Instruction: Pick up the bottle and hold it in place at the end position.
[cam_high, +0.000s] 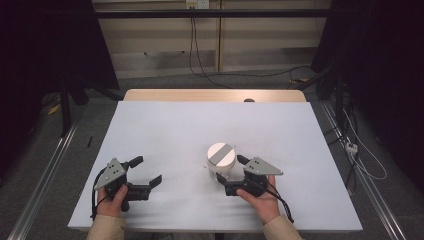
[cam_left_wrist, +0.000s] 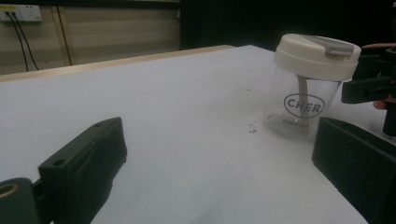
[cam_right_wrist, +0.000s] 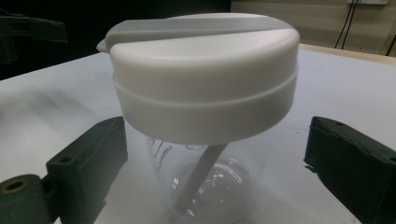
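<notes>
A clear glass jar (cam_high: 221, 161) with a white lid and grey flip tab stands upright just right of the table's middle, with a white tube inside it. My right gripper (cam_high: 231, 169) is open around the jar (cam_right_wrist: 205, 70); its jaws flank the glass below the lid, with small gaps on both sides. My left gripper (cam_high: 146, 170) rests open on the table at front left, holding nothing. In the left gripper view, the jar (cam_left_wrist: 303, 93) is at the upper right, beyond the left gripper (cam_left_wrist: 217, 135), with the right gripper (cam_left_wrist: 369, 81) behind the jar.
The table's white sheet (cam_high: 200, 125) ends in a wooden far edge (cam_high: 215, 95). A few dark specks (cam_left_wrist: 252, 127) lie left of the jar. Cables hang down the back wall (cam_high: 192, 40), and metal rails (cam_high: 45, 170) run along the floor on both sides.
</notes>
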